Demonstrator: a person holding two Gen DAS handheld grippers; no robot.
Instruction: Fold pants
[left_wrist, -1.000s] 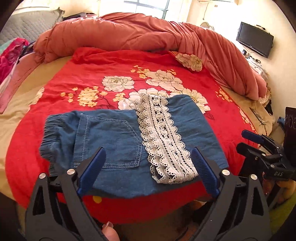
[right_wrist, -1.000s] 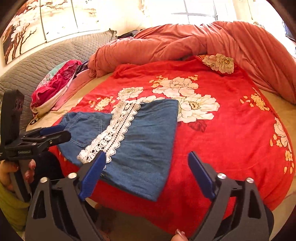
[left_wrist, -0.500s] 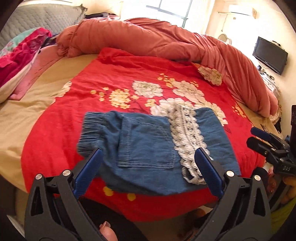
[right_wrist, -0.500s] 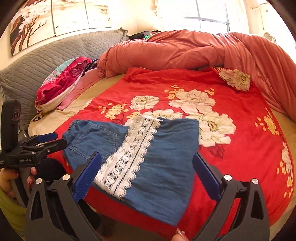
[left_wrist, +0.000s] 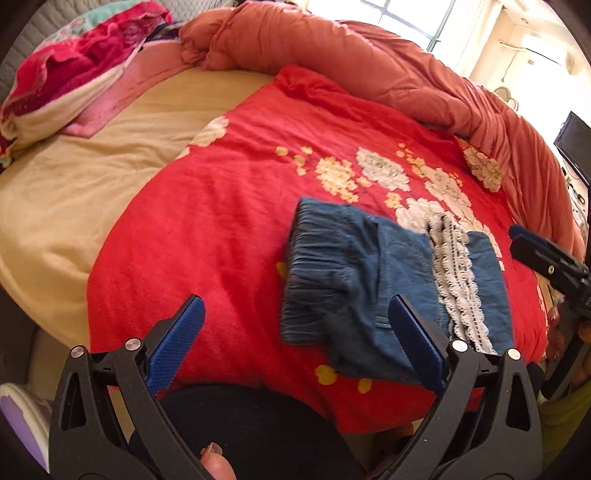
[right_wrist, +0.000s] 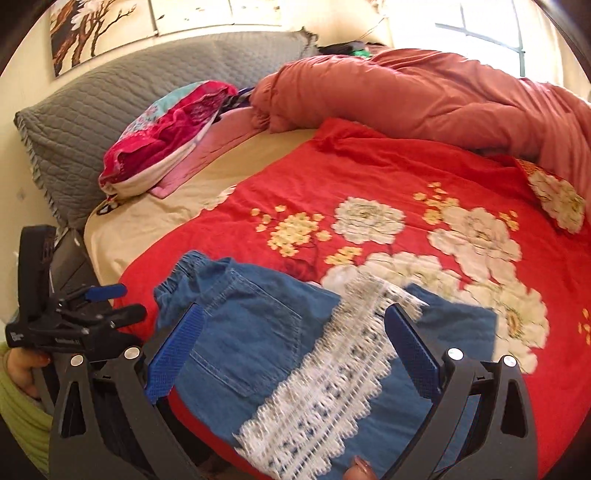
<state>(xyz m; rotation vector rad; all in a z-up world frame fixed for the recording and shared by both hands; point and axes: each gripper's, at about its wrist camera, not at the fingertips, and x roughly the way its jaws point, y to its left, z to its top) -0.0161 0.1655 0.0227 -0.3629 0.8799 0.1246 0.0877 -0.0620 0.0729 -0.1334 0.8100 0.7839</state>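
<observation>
Blue denim pants (left_wrist: 354, 280) with a white lace band (left_wrist: 458, 280) lie folded on the red floral blanket (left_wrist: 221, 221) near the bed's front edge. My left gripper (left_wrist: 295, 343) is open and empty, left of the pants by the elastic waistband (left_wrist: 310, 266). My right gripper (right_wrist: 291, 347) is open and empty, just above the pants (right_wrist: 258, 325) and the lace band (right_wrist: 332, 376). Each gripper shows in the other's view: the right one (left_wrist: 543, 258), the left one (right_wrist: 96, 310).
A rolled salmon duvet (right_wrist: 424, 92) lies along the back of the bed. A pile of pink and red bedding (right_wrist: 173, 129) and a grey quilted headboard (right_wrist: 110, 103) are at the left. A beige sheet (left_wrist: 74, 177) covers the left side. A dark screen (left_wrist: 576, 144) hangs at right.
My left gripper has swung left, so the pants now sit to its right. My right gripper has moved forward and lower over the pants. Both stay open.
</observation>
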